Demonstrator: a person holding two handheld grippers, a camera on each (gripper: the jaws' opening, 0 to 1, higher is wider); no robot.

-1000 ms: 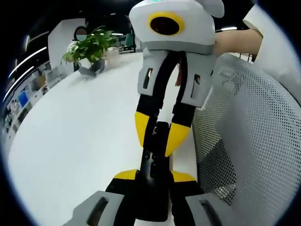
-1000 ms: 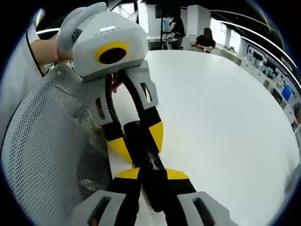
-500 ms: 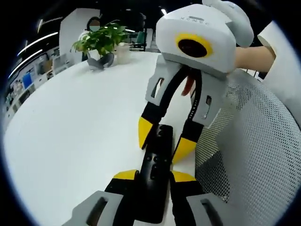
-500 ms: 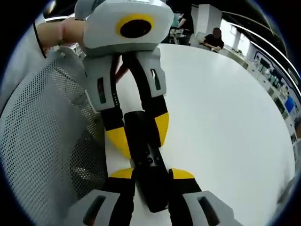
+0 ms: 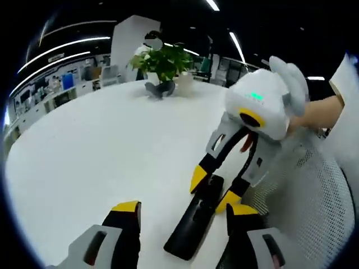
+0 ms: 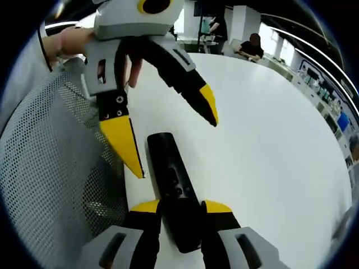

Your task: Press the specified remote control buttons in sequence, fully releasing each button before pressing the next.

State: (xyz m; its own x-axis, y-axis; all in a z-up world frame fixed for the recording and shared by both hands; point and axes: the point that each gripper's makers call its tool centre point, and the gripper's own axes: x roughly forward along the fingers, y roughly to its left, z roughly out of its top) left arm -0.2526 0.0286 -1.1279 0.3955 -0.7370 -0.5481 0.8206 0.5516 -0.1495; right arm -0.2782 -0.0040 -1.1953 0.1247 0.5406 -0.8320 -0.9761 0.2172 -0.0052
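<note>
Your right gripper (image 6: 180, 208) is clamping the slim black plastic remote control (image 6: 171, 179); your left gripper (image 5: 182, 216) is gaping wide, holding nothing; left gripper view adds a leafy green potted plant (image 5: 162, 63).

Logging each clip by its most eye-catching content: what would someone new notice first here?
First, the black remote control lying on the white table, with the right gripper shut on its near end. Next, the left gripper, jaws spread wide, poised over the remote's far end. In the left gripper view, a potted green plant stands at the far side of the table.
</note>
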